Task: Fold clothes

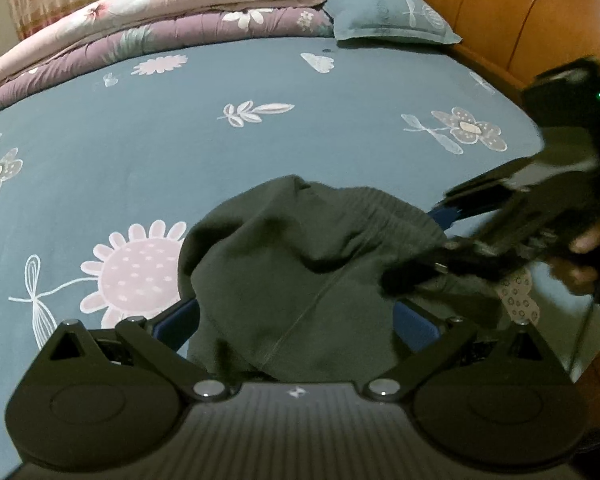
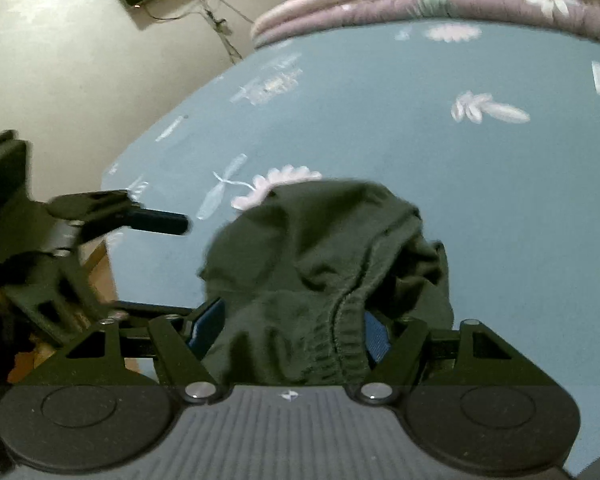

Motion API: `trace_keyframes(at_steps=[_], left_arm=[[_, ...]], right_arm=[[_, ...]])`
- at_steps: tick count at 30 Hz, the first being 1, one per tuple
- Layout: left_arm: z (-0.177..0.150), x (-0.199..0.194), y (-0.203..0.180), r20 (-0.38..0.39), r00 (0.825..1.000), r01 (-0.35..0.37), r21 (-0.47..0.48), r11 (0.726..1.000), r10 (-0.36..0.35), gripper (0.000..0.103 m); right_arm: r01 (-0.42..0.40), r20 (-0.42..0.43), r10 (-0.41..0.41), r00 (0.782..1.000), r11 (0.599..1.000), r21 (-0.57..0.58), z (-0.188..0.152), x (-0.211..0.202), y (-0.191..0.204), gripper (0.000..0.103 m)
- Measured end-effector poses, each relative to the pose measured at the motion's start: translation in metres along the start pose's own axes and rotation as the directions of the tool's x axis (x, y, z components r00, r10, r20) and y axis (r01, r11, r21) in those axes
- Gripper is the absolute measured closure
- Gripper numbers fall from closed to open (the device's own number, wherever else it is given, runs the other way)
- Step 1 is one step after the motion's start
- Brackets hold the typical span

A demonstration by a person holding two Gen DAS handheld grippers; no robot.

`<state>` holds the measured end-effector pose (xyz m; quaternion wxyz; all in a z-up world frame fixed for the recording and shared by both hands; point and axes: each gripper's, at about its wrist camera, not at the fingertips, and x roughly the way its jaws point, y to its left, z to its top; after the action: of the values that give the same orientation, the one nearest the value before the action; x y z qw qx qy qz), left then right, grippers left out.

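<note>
A dark green garment (image 1: 300, 248) lies bunched in a heap on the blue flowered bed sheet (image 1: 260, 152). In the left wrist view my left gripper (image 1: 298, 320) stands open and wide, and the cloth between its blue fingers hides their tips. My right gripper (image 1: 428, 240) comes in from the right, one finger past the heap's far edge and one over it. In the right wrist view the garment (image 2: 320, 240) shows its elastic waistband between the jaws of my right gripper (image 2: 292, 328), which stand apart. The left gripper's finger (image 2: 160, 220) is just left of the heap.
Folded pink and purple quilts (image 1: 160, 20) and a blue pillow (image 1: 388, 16) lie at the bed's far side against a wooden headboard (image 1: 520, 12). A hand (image 1: 584, 256) holds the right gripper. The bed's edge and pale floor (image 2: 80, 60) are at the left.
</note>
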<state>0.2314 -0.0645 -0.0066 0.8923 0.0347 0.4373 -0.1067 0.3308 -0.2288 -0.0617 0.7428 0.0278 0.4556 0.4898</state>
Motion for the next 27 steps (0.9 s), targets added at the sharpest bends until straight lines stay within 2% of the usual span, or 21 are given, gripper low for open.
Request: trace_keyframes(at_steps=[1, 4, 7, 10, 12, 13, 14, 18, 20, 24, 27], left_arm=[[0.000, 0.000, 0.000, -0.001, 1.000, -0.001, -0.002, 1.000, 0.001, 0.001], [-0.002, -0.001, 0.001, -0.003, 1.000, -0.004, -0.009, 1.000, 0.004, 0.001], [-0.002, -0.001, 0.002, -0.006, 1.000, -0.010, -0.015, 1.000, 0.010, 0.001], [-0.002, -0.001, 0.003, -0.012, 1.000, -0.015, -0.026, 1.000, 0.014, 0.001], [-0.004, 0.000, 0.007, -0.016, 1.000, -0.013, -0.035, 0.999, 0.012, 0.001], [-0.005, 0.001, 0.008, -0.021, 1.000, -0.014, -0.042, 0.999, 0.013, 0.001], [-0.006, 0.003, 0.009, -0.026, 1.000, -0.014, -0.046, 0.999, 0.013, 0.001], [-0.009, 0.007, 0.013, -0.041, 0.999, -0.013, -0.059, 0.998, 0.011, 0.001], [-0.010, 0.008, 0.014, -0.043, 0.999, -0.011, -0.060, 0.998, 0.008, 0.001], [-0.010, 0.009, 0.015, -0.046, 0.999, -0.008, -0.057, 0.998, 0.005, 0.001], [-0.011, 0.010, 0.017, -0.053, 0.999, -0.007, -0.056, 0.998, 0.004, 0.001]], right_arm=[[-0.008, -0.002, 0.008, 1.000, 1.000, 0.025, 0.000, 0.005, -0.007, 0.040], [-0.050, 0.005, 0.050, 0.999, 0.996, 0.080, 0.006, 0.018, -0.020, 0.041], [-0.060, 0.001, 0.060, 0.998, 0.996, 0.067, 0.014, 0.030, -0.020, 0.044], [-0.038, -0.036, 0.040, 0.999, 0.998, 0.052, 0.016, 0.045, -0.022, 0.058], [-0.047, -0.035, 0.050, 0.998, 0.996, 0.079, 0.014, 0.048, -0.027, 0.060], [-0.061, -0.030, 0.065, 0.997, 0.992, 0.109, 0.014, 0.048, -0.030, 0.058], [-0.078, -0.023, 0.083, 0.996, 0.986, 0.146, 0.013, 0.047, -0.034, 0.052], [-0.139, -0.001, 0.143, 0.990, 0.967, 0.213, 0.006, 0.051, -0.041, 0.039], [-0.190, 0.007, 0.194, 0.981, 0.957, 0.220, 0.003, 0.053, -0.044, 0.025], [-0.310, 0.081, 0.300, 0.950, 0.902, 0.300, -0.004, 0.055, -0.062, 0.018], [-0.376, 0.173, 0.334, 0.927, 0.848, 0.373, -0.013, 0.056, -0.076, 0.017]])
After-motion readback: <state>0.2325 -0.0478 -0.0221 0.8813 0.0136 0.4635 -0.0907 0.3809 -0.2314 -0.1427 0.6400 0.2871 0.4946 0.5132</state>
